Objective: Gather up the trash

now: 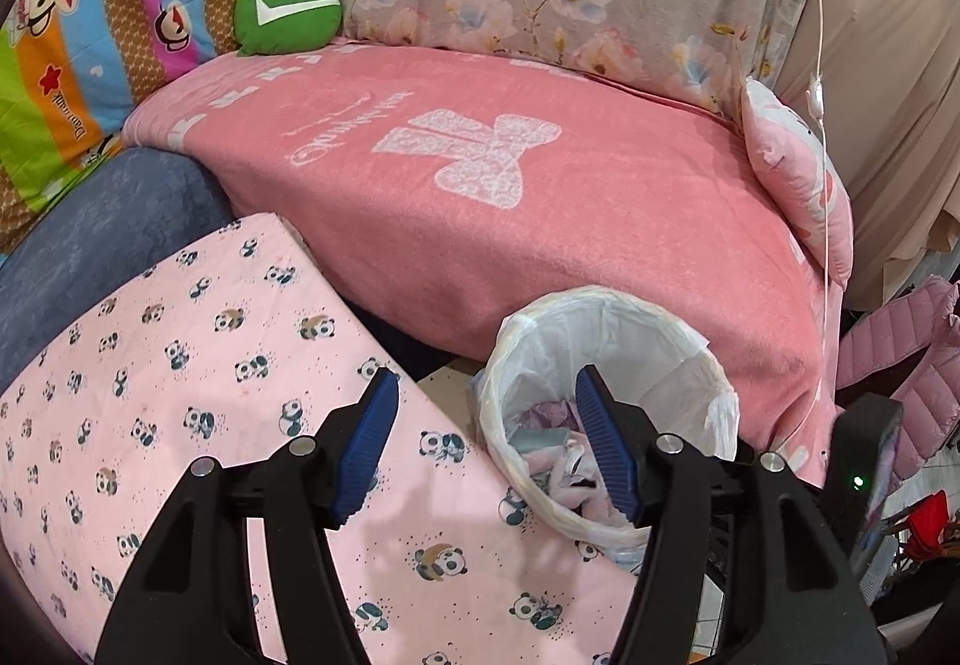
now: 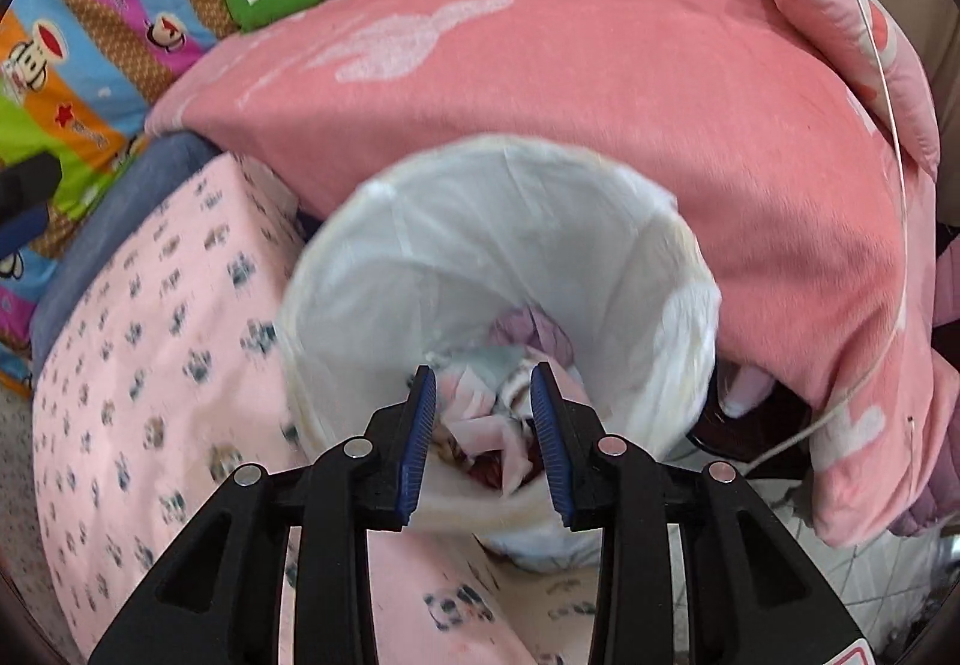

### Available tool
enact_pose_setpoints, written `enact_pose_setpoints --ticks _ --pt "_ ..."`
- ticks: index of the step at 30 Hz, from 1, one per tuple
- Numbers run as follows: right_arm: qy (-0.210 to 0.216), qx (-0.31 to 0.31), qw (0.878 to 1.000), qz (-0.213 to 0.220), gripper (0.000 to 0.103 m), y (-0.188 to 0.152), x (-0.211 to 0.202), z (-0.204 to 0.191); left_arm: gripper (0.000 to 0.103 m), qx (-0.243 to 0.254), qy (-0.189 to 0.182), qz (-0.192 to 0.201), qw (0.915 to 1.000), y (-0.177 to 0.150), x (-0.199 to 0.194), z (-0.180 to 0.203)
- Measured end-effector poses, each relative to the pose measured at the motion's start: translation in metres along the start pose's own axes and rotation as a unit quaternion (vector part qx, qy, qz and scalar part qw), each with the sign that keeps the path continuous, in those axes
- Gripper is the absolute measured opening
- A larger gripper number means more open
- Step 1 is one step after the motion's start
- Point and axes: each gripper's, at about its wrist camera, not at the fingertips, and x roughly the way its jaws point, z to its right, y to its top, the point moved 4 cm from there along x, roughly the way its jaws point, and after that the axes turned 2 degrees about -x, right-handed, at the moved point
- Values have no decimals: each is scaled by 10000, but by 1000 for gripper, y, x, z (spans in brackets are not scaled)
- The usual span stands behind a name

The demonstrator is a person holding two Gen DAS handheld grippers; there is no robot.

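A small bin (image 1: 636, 347) lined with a white plastic bag stands on the floor against a pink blanket. Crumpled pink, white and lilac scraps (image 1: 555, 458) lie inside it. My left gripper (image 1: 486, 374) is open over the edge of a panda-print cushion, its right finger over the bin's mouth, with nothing between the pads. In the right wrist view the bin (image 2: 510, 221) fills the middle, blurred. My right gripper (image 2: 483, 371) hangs over its mouth, pointing down, open. The crumpled scraps (image 2: 480, 428) show in the gap below the pads, which do not press on them.
The pink blanket (image 1: 510, 197) covers a seat behind the bin. The panda-print cushion (image 1: 198, 365) lies to the left, a blue one (image 1: 102, 227) beyond it. A green cushion (image 1: 288, 11) and a small pink pillow (image 1: 798, 173) sit at the back. A white cable (image 1: 825, 185) hangs at the right.
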Motion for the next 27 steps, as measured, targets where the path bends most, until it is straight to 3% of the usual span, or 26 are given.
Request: enact_pose_setpoints --ticks 6,9,17,22,27 --pt "75 40 9991 422 37 1 -33 5 59 81 98 -20 9999 -8 -1 4" --pt "129 42 9975 689 46 4 -53 2 68 141 178 45 9997 -12 -7 7" --pt "110 -72 9924 1224 61 22 -108 -10 89 243 520 306 9979 -18 -26 11" --pt "-54 -68 9889 1484 78 28 -134 -17 93 195 694 357 9968 -21 -32 8" --pt "-288 -157 9875 1539 85 32 -146 -24 94 100 745 307 9967 -26 -33 3"
